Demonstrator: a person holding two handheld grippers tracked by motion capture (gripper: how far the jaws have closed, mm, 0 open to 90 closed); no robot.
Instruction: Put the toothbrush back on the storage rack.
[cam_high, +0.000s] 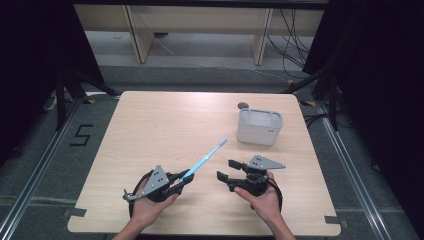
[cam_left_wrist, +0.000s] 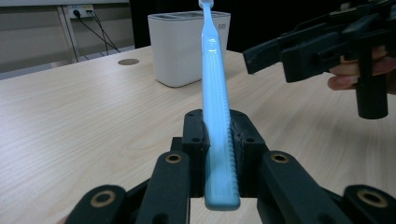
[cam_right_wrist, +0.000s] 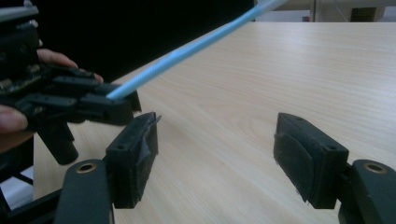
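Note:
A light blue toothbrush (cam_high: 205, 160) slants up and to the right from my left gripper (cam_high: 186, 178), which is shut on its handle end. In the left gripper view the toothbrush (cam_left_wrist: 215, 107) rises between the two pads toward the white holder (cam_left_wrist: 187, 46). My right gripper (cam_high: 226, 170) sits low over the table at the front right, open, with nothing between its fingers (cam_right_wrist: 135, 154). In the right gripper view my left gripper (cam_right_wrist: 123, 100) shows at the left with the toothbrush (cam_right_wrist: 196, 46) sticking out of it.
A white rounded toothbrush holder (cam_high: 259, 126) stands at the back right of the wooden table (cam_high: 160, 125). A small round dark disc (cam_high: 243, 105) lies just behind it. Black curtains and cables surround the table.

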